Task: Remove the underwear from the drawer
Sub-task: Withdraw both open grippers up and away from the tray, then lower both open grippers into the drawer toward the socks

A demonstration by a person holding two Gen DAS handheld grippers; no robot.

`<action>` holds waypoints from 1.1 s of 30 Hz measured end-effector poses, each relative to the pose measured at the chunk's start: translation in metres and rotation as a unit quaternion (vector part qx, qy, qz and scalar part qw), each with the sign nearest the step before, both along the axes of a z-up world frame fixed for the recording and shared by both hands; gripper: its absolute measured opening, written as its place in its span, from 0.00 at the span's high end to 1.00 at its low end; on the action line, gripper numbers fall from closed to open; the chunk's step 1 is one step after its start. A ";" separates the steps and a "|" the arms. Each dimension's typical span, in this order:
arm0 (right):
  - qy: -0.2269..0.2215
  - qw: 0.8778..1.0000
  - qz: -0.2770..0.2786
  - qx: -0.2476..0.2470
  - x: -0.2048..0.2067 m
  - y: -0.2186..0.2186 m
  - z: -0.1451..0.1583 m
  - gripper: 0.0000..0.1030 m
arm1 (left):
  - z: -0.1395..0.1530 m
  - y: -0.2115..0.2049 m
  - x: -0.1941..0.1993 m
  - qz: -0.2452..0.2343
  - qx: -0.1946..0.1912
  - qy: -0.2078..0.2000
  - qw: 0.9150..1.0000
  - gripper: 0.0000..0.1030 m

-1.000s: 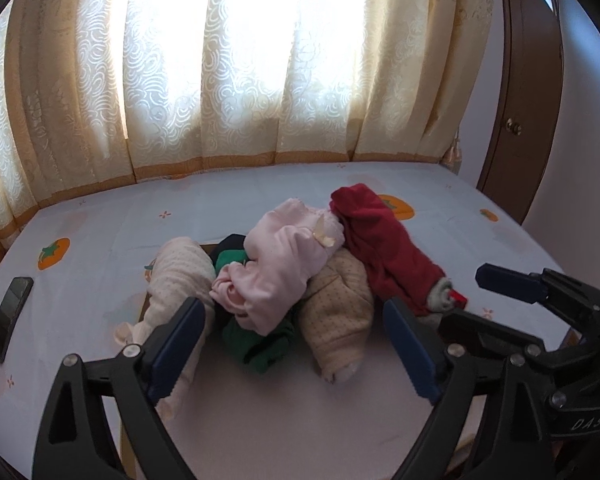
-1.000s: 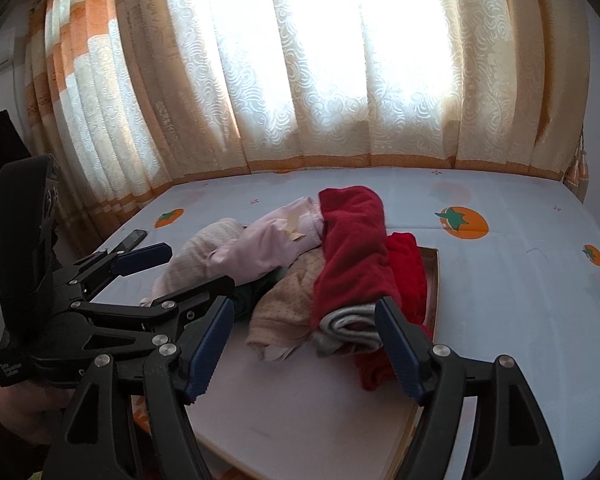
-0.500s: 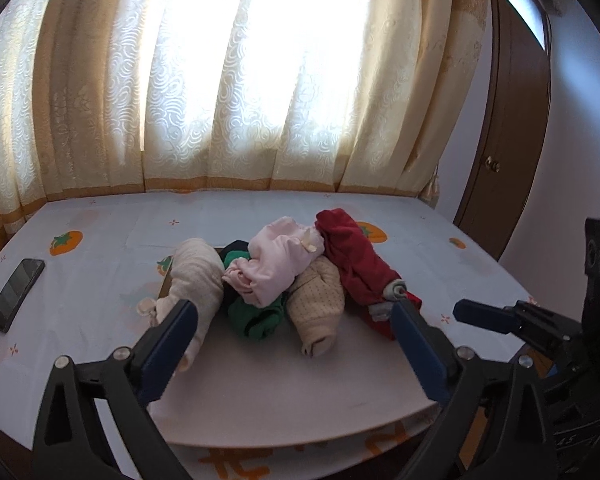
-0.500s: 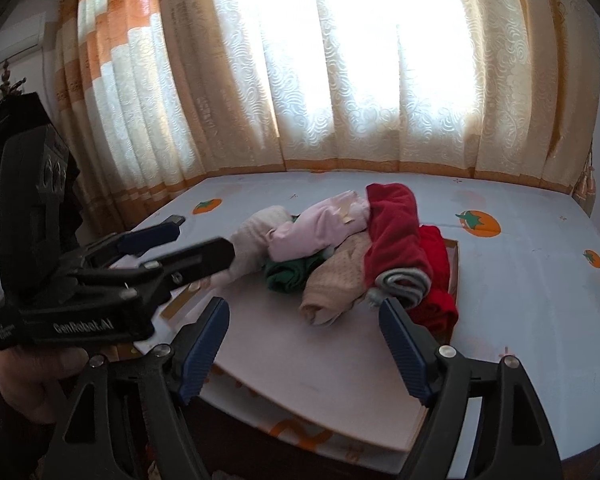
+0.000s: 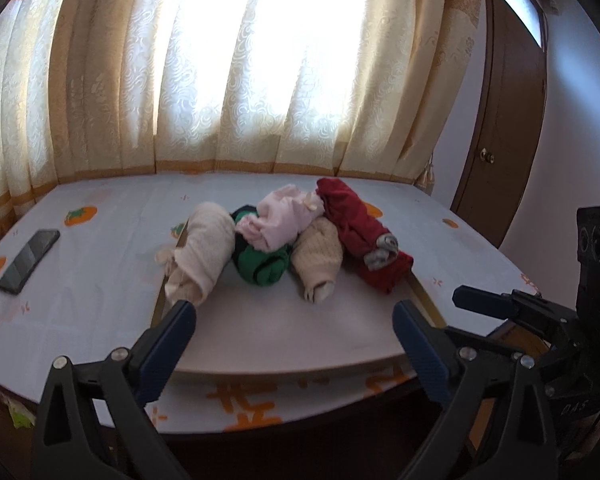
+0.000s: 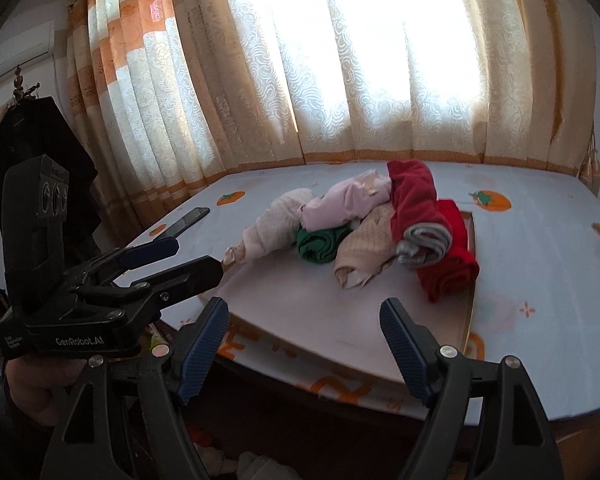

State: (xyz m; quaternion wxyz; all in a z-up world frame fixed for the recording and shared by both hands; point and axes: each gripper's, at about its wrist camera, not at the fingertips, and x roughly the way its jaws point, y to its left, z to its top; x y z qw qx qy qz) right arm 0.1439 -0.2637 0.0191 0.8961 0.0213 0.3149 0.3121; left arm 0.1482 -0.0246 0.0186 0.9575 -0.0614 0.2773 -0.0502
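A shallow drawer (image 5: 424,294) (image 6: 470,280) lies on the table with several rolled pieces of underwear piled at its far end: cream (image 5: 206,254), green (image 5: 262,266), pink (image 5: 284,218) (image 6: 346,202), beige (image 5: 318,256) and red (image 5: 360,224) (image 6: 416,196). My left gripper (image 5: 294,340) is open and empty, well back from the pile over the table's front edge. My right gripper (image 6: 304,336) is open and empty, also back from the drawer. Each gripper shows in the other's view, the right one (image 5: 512,312) and the left one (image 6: 172,256).
A black phone (image 5: 28,256) (image 6: 188,222) lies on the pale tablecloth (image 5: 100,280) at the left. Cream and orange curtains (image 5: 260,80) hang behind the table. A brown door (image 5: 504,128) stands at the right. Dark clothes (image 6: 40,140) hang at the far left.
Both grippers have pulled back and up from the pile, which now looks smaller and farther. The table's front edge has come into view. Both stay open and empty.
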 end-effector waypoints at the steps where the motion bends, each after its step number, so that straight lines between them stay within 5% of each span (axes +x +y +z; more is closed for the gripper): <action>1: 0.002 1.000 -0.001 0.002 -0.002 0.000 -0.002 0.22 | -0.002 0.001 -0.002 0.001 -0.002 0.001 1.000 0.03; 33: 0.061 0.998 -0.011 0.002 -0.048 -0.012 -0.073 0.22 | -0.058 0.014 -0.050 0.014 -0.001 0.052 0.999 0.03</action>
